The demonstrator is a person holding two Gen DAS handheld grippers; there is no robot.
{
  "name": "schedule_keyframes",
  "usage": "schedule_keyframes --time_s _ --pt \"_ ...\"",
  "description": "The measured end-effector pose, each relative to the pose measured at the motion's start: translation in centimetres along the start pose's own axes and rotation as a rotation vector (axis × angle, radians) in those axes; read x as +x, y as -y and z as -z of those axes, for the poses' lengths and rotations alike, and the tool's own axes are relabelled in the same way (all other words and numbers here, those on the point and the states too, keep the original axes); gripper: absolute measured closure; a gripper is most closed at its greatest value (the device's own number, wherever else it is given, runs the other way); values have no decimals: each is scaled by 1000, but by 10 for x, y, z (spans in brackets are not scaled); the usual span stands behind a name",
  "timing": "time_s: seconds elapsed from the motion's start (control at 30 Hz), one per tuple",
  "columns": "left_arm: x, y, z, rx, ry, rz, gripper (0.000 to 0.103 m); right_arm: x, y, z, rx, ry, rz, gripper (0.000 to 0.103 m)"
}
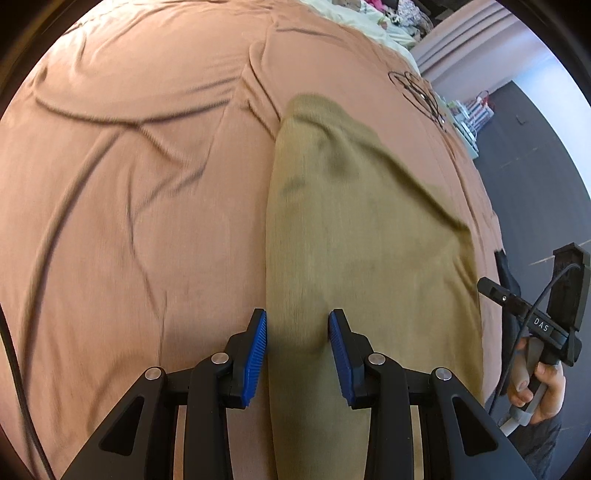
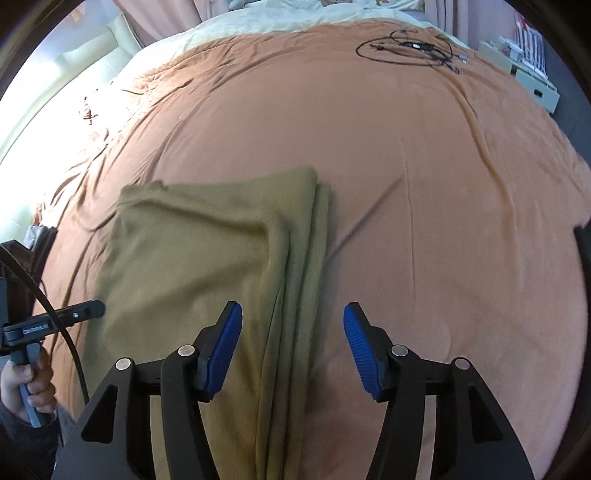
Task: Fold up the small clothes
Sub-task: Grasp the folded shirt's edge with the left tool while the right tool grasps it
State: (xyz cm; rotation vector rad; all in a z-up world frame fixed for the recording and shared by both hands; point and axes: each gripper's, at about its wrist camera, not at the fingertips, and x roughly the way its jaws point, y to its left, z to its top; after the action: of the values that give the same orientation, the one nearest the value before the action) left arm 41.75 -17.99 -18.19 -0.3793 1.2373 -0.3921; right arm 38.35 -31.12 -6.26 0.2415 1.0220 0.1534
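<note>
An olive-green garment (image 1: 362, 236) lies folded lengthwise on the terracotta bedspread (image 1: 129, 206). My left gripper (image 1: 297, 325) stands open over the garment's left edge, a fabric ridge between its blue pads, not pinched. In the right wrist view the garment (image 2: 207, 258) shows layered edges along its right side. My right gripper (image 2: 293, 317) is open, straddling that right edge just above the cloth. The right gripper (image 1: 532, 317) shows at the far right of the left wrist view; the left gripper (image 2: 55, 317) shows at the left of the right wrist view.
A tangle of black cable (image 2: 410, 48) lies on the far part of the bedspread (image 2: 424, 184). Pale bedding (image 2: 229, 26) lies beyond it. A storage shelf (image 2: 532, 81) stands by the bed's right side. Dark floor (image 1: 535, 177) runs along the bed edge.
</note>
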Motion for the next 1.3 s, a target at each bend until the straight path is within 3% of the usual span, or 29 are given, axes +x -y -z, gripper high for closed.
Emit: schedule_keyframes --time_s 0.2,0.53,0.8,0.9,1.03,1.13,1.3 --pt "-10 -4 32 14 3 10 68 -10 11 37 43 -16 -50 40" --pt "-27 -6 81 16 0 60 68 -24 22 90 88 -36 -119 38" --pt "-38 -12 111 -14 -23 123 68 -39 22 120 98 -29 -123 39" --pt "-39 -13 120 -23 -26 143 70 -41 21 129 107 -26 -145 60" --pt "-39 -11 124 -24 -27 138 91 -44 21 137 129 -3 -163 81" --pt "-47 -9 124 -16 -21 150 96 -46 19 142 163 9 -184 88" --pt "-62 -9 124 -3 -22 150 96 -54 14 154 171 0 -237 91"
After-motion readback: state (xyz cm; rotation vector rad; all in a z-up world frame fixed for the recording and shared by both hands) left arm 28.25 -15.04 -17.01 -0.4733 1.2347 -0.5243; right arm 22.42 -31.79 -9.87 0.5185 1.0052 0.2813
